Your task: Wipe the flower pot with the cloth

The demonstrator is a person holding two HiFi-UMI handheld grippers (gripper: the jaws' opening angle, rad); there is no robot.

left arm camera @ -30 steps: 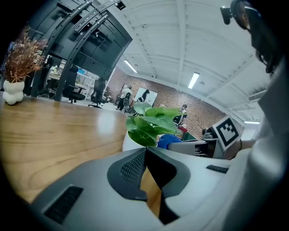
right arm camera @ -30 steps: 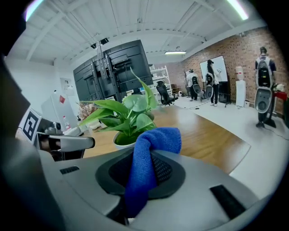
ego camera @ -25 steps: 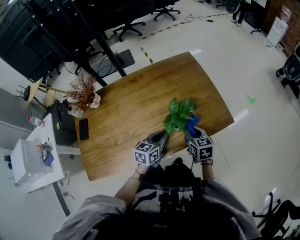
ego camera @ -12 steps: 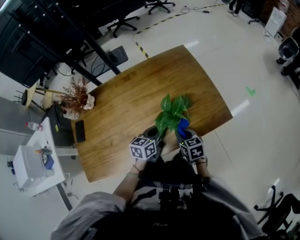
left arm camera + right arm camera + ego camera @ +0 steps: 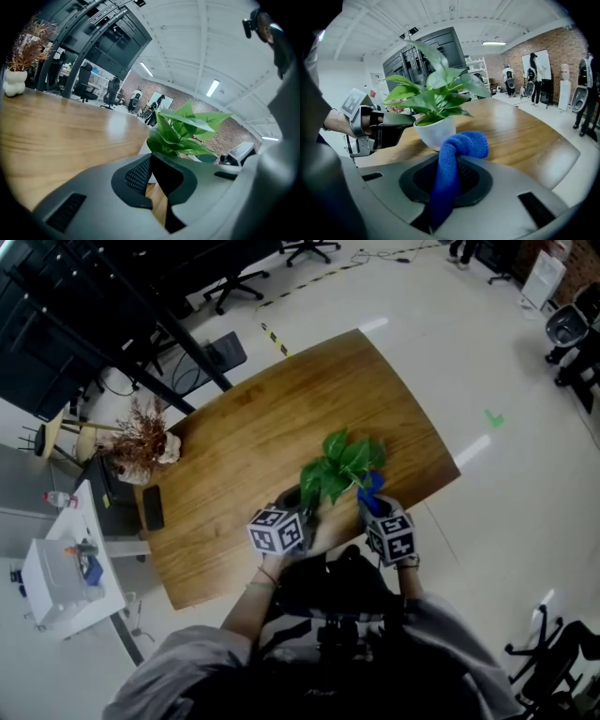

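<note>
A leafy green plant [image 5: 337,465] in a white flower pot [image 5: 436,133] stands near the front edge of the wooden table [image 5: 262,427]. My left gripper [image 5: 300,509] is at the pot's left side. Its jaws [image 5: 151,161] stand closed at the rim, with the pot [image 5: 145,146] right behind them. In the right gripper view, the left gripper [image 5: 401,124] touches the pot's rim. My right gripper [image 5: 452,161] is shut on a blue cloth [image 5: 461,145]. The bunched cloth [image 5: 372,484] hangs just short of the pot's right side.
A white vase of dried twigs [image 5: 141,439] stands at the table's far left corner, with a dark flat object [image 5: 150,508] nearby. A white cart [image 5: 66,573] stands left of the table. Office chairs and black desk frames stand behind it. The table's front edge lies close to the pot.
The head view has drifted a little, so everything sits slightly further left. Both grippers keep their places beside the pot, and the cloth stays in the right jaws.
</note>
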